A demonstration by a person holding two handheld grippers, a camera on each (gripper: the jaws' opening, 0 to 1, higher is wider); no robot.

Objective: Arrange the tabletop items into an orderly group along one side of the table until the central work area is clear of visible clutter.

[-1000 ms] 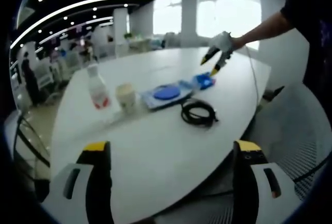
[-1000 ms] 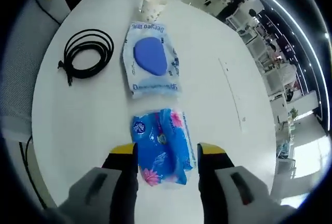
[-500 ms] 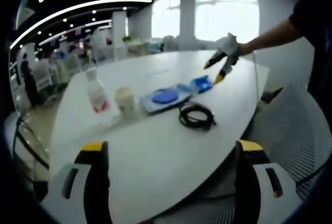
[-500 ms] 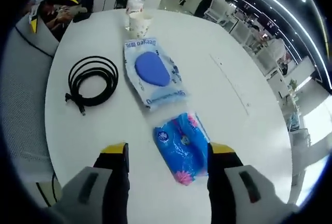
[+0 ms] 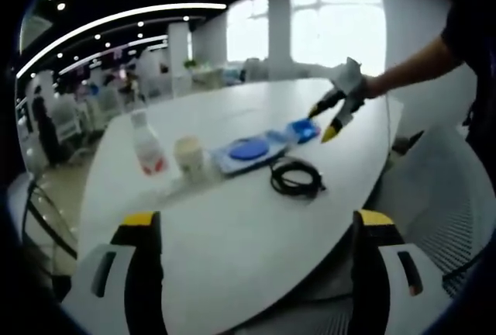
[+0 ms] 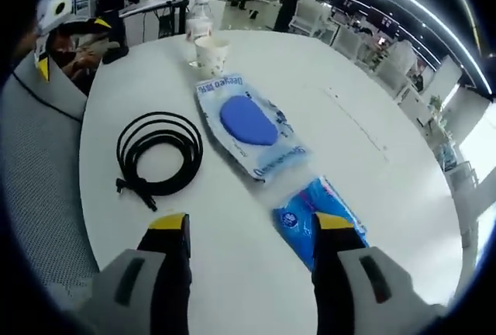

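A large white oval bench [image 6: 364,141] carries a loose line of items. In the right gripper view, the right gripper [image 6: 252,230] hovers above the bench, jaws wide apart and holding nothing; a bright blue floral tissue packet [image 6: 306,215] lies partly behind its right jaw. Beyond sit a pale blue wet-wipe pack with a dark blue oval lid [image 6: 252,127], a coiled black cable [image 6: 159,157], a white paper cup [image 6: 211,54] and a clear plastic bottle [image 6: 200,11]. In the left gripper view, the left gripper [image 5: 256,226] is open and empty, near the bench edge.
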